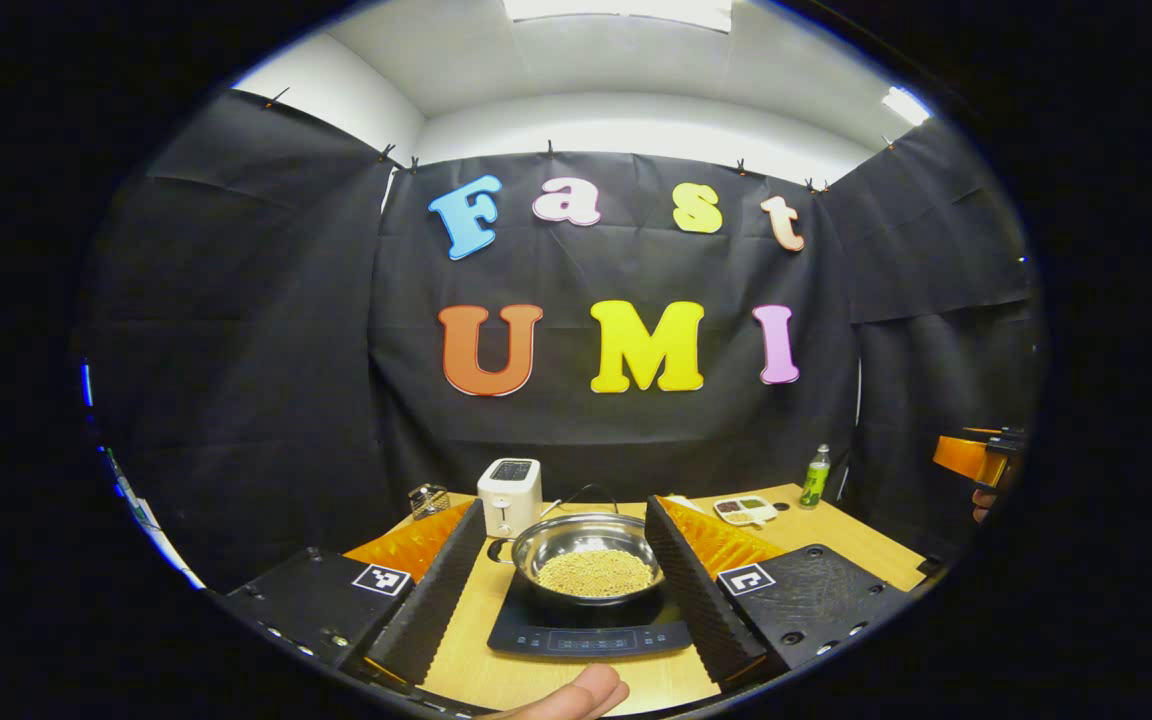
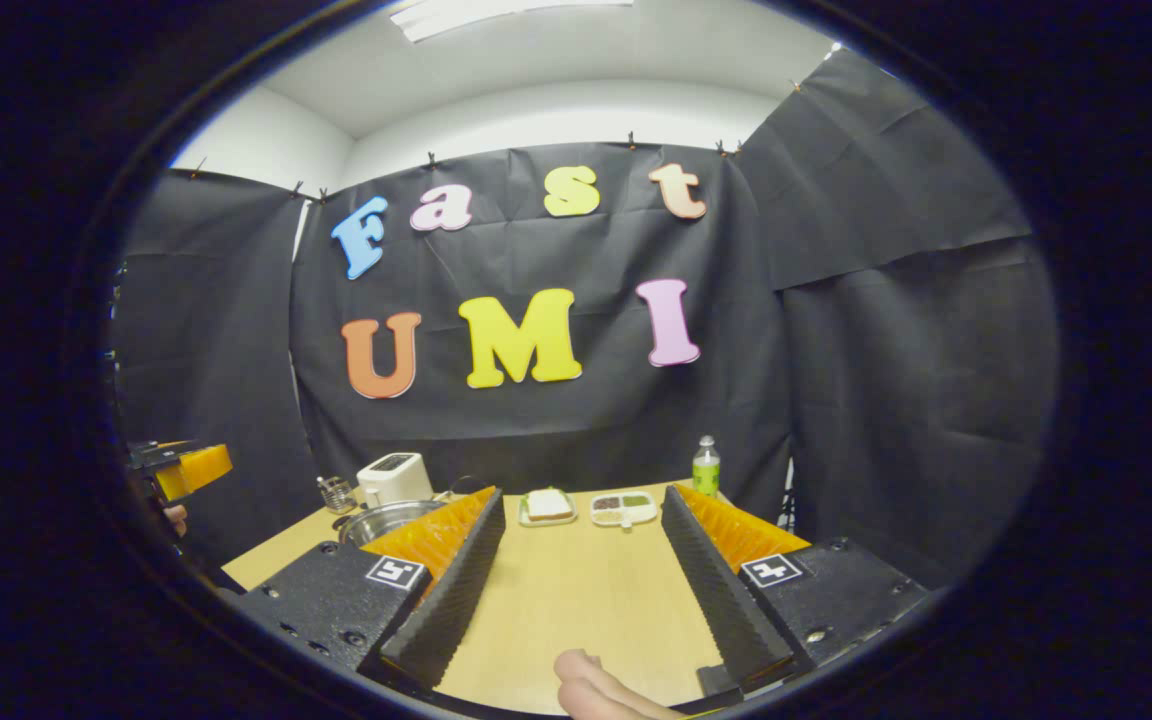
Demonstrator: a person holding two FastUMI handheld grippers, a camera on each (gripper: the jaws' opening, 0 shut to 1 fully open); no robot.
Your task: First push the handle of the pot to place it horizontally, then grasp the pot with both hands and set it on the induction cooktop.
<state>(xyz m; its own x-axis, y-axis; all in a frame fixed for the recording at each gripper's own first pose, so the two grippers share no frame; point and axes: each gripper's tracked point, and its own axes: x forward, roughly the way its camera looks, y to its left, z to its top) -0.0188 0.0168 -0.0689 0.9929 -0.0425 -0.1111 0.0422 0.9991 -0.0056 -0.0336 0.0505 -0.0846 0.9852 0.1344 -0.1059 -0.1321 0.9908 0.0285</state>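
Steel pot [image 1: 591, 558] sits on cooktop [image 1: 590, 632]; both grippers' jaws released, clear.

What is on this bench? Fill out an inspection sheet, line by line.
Surface: wooden table.
Job's things: pot holding yellowish grains, sitting on the cooktop; its bail handle arcs up behind it.
Clutter: toaster, glass jar, divided dish, plate of bread, green bottle.
Grippers: left gripper open, fingers flanking the pot without touching it; right gripper open over bare table.
Cables: nothing seen.
Surroundings: black cloth walls, white ceiling with lights.
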